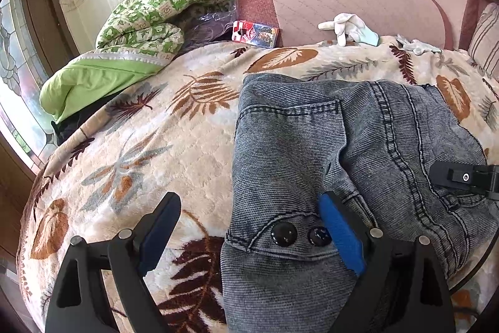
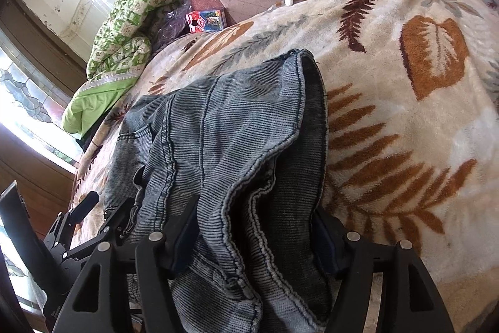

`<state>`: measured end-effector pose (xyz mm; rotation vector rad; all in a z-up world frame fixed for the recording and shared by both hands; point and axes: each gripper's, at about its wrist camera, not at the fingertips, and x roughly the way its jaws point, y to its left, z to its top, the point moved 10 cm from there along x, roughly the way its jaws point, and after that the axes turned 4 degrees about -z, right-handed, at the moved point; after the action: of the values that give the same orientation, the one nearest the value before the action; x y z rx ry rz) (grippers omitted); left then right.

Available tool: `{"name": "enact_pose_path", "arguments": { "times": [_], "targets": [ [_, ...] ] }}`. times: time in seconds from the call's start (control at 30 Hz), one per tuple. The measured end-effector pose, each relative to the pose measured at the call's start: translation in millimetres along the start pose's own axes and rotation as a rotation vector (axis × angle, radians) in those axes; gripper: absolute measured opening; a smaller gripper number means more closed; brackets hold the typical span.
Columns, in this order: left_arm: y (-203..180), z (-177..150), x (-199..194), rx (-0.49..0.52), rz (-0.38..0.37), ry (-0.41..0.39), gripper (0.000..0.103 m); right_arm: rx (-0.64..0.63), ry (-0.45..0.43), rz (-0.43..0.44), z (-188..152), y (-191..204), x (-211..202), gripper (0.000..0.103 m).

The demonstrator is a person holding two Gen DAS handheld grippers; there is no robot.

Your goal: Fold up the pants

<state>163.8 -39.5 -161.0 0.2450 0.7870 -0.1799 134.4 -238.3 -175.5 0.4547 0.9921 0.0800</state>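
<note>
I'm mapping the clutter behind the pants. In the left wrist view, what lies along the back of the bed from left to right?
Green patterned quilt → red packet → white glove → second, paler glove → striped cushion.

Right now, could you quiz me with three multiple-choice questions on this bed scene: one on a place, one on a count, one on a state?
1. Where do the jeans lie?
A. on the leaf-print blanket
B. on the floor
C. on a chair

2. How many dark buttons show at the waistband?
A. two
B. five
C. none

3. How does the left gripper stand?
A. open
B. clamped shut on a glove
C. holding the green quilt

Answers: 1 A, the leaf print surrounds the denim. 2 A, the pair sit side by side. 3 A, its fingers stand wide apart, clamping nothing.
</note>
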Motion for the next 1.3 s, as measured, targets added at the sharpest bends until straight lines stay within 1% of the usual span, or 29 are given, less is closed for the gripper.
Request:
{"name": "enact_pose_path", "arguments": {
  "times": [0.13,0.27,0.33,0.47,0.63,0.73,0.83,0.93,1.03,1.13,1.2,1.3],
  "targets": [
    [-2,0,-13,0.024,0.012,-0.002,0.091,0.018,0.006,-0.014,-2,-5,-10,0.072],
    [-3,1,-35,0.027,0.021,-0.031,0.091,0.006,-0.030,-0.050,-5,-8,-31,0.072],
    [-4,2,-48,0.030,0.026,-0.057,0.091,-0.012,-0.070,-0.080,-4,-7,-46,0.072],
    [-4,-2,-76,0.009,0.022,-0.107,0.091,-0.059,-0.183,-0.131,2,-1,-83,0.072],
    [-3,-10,-105,-0.018,0.013,-0.146,0.091,-0.098,-0.333,-0.140,-3,10,-130,0.072],
    [-1,-9,-122,-0.032,0.018,-0.189,0.091,-0.112,-0.390,-0.137,-15,16,-149,0.072],
    [0,-7,-138,-0.034,0.022,-0.229,0.095,-0.152,-0.429,-0.147,-29,26,-160,0.072],
    [3,-6,-149,-0.047,0.017,-0.260,0.095,-0.193,-0.476,-0.162,-43,38,-172,0.072],
    [8,-5,-155,-0.075,0.006,-0.275,0.096,-0.216,-0.535,-0.153,-53,49,-184,0.073],
    [13,-5,-155,-0.092,0.015,-0.281,0.096,-0.235,-0.593,-0.145,-58,59,-192,0.075],
    [17,-4,-154,-0.101,0.025,-0.286,0.096,-0.264,-0.610,-0.156,-60,65,-192,0.076],
    [23,-5,-151,-0.111,0.040,-0.291,0.097,-0.299,-0.605,-0.173,-64,73,-183,0.076]
  ]
}}
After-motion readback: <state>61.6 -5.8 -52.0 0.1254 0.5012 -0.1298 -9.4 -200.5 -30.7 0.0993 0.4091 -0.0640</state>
